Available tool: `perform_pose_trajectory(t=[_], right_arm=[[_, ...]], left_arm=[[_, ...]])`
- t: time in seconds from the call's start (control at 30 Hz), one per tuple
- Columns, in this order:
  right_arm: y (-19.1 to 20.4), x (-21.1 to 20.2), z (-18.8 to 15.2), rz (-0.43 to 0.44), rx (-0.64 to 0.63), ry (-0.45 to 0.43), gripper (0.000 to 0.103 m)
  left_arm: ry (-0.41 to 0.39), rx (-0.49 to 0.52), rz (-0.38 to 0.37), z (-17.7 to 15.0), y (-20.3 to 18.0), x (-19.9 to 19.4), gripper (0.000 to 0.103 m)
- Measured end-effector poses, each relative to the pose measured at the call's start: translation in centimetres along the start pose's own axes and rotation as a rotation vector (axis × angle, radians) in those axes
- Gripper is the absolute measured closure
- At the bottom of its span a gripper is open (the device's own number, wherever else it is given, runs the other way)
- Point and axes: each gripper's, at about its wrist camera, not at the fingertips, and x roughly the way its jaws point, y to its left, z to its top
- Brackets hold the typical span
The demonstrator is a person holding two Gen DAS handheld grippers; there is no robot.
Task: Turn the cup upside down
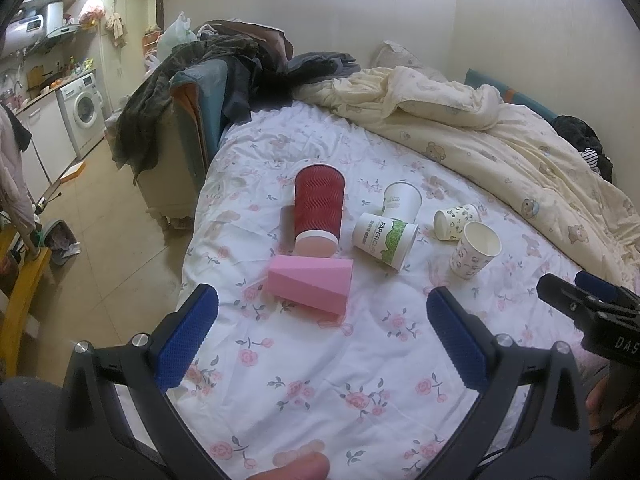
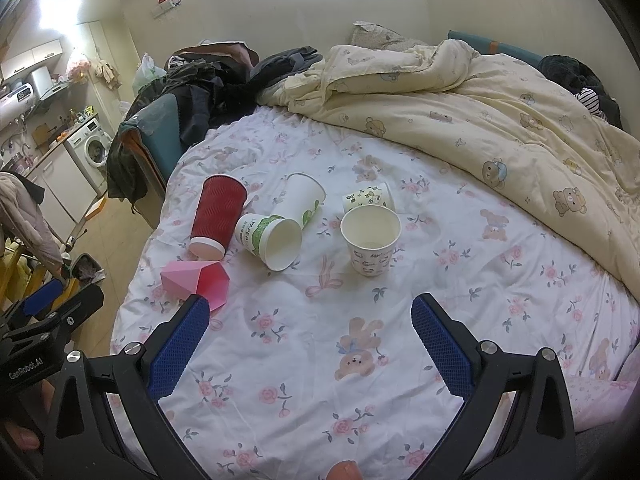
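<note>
Several cups sit on the floral bed sheet. A small patterned paper cup stands upright, mouth up; it also shows in the left wrist view. A second patterned cup lies on its side behind it. A red ribbed cup, a white cup printed PAPERCUP, a plain white cup and a pink faceted cup all lie on their sides. My left gripper is open and empty, just short of the pink cup. My right gripper is open and empty, in front of the upright cup.
A cream bear-print duvet is bunched along the far and right side of the bed. Dark clothes are heaped on a chair at the bed's left edge. Beyond it are the floor, a washing machine and a bin.
</note>
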Motion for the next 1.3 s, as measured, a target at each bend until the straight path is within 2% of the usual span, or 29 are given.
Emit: perform_pose_trajectory(t=[1.3], right_arm=[[0.06, 0.33, -0.37, -0.009, -0.014, 0.008, 0.0]], left_arm=[[0.002, -0.009, 0.001, -0.17, 0.29, -0.07, 0.0]])
